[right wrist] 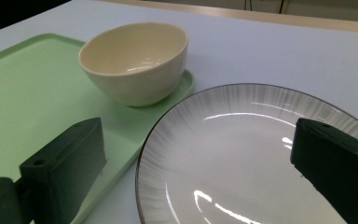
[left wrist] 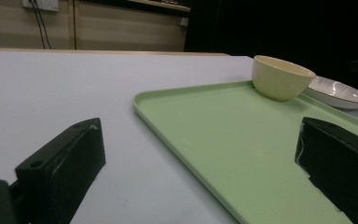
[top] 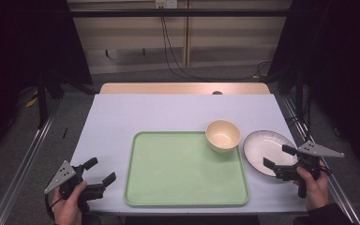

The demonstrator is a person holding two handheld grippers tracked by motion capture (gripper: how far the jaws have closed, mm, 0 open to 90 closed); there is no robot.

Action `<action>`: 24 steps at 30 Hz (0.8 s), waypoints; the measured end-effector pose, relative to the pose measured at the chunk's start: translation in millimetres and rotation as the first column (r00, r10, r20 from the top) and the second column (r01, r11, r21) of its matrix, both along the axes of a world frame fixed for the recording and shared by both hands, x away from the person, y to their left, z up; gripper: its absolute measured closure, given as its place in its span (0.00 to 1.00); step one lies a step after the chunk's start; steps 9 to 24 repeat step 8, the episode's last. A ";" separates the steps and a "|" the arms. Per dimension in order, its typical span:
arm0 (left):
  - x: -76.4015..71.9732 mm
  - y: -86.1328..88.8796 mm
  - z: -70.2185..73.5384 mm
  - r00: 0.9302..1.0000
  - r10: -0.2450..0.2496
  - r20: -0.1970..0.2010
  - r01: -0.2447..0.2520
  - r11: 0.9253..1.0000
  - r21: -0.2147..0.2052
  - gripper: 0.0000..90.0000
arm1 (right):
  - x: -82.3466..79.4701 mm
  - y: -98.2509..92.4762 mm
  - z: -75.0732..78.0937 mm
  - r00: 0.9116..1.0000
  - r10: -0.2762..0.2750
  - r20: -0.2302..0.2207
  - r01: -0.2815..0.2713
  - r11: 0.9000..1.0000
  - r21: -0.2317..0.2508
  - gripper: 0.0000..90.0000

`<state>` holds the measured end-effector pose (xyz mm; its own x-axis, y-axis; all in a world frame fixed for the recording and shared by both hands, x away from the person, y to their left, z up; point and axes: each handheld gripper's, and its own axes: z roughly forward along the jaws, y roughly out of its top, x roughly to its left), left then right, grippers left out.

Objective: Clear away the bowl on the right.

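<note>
Hovering over the near rim of the white ribbed plate (top: 267,149), the right tool (top: 275,157) is spreading its jaws wide, gripping nothing. Plate is sitting right under and ahead of that tool on the desk (top: 168,112), just beside the green tray (top: 183,197); cream bowl (top: 223,135) is standing ahead-left of the tool on the tray's far corner, close to the plate.

Risk, as I'm judging it: plate is shallow and glossy, so a jaw pinching the rim could be slipping off or tipping the plate up; swinging left could be knocking the bowl.

Right hand (top: 313,185) is holding its tool low, pointing in toward the plate. Left hand (top: 69,206) is resting its left tool (top: 101,171) beside the tray's near-left edge, jaws wide, holding nothing.
</note>
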<state>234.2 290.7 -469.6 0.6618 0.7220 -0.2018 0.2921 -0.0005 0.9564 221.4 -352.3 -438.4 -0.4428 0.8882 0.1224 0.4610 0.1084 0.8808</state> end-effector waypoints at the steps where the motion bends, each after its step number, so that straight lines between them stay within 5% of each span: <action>1: 0.0 1.6 0.1 1.000 -0.015 0.002 0.015 1.000 0.014 0.02 | -0.9 -0.3 -1.3 1.000 0.008 -0.008 -0.008 1.000 0.002 0.03; 24: -0.1 0.5 0.1 1.000 -0.007 0.000 0.007 1.000 0.000 0.02 | -3.6 0.1 -4.5 1.000 0.000 0.014 0.000 1.000 0.014 0.02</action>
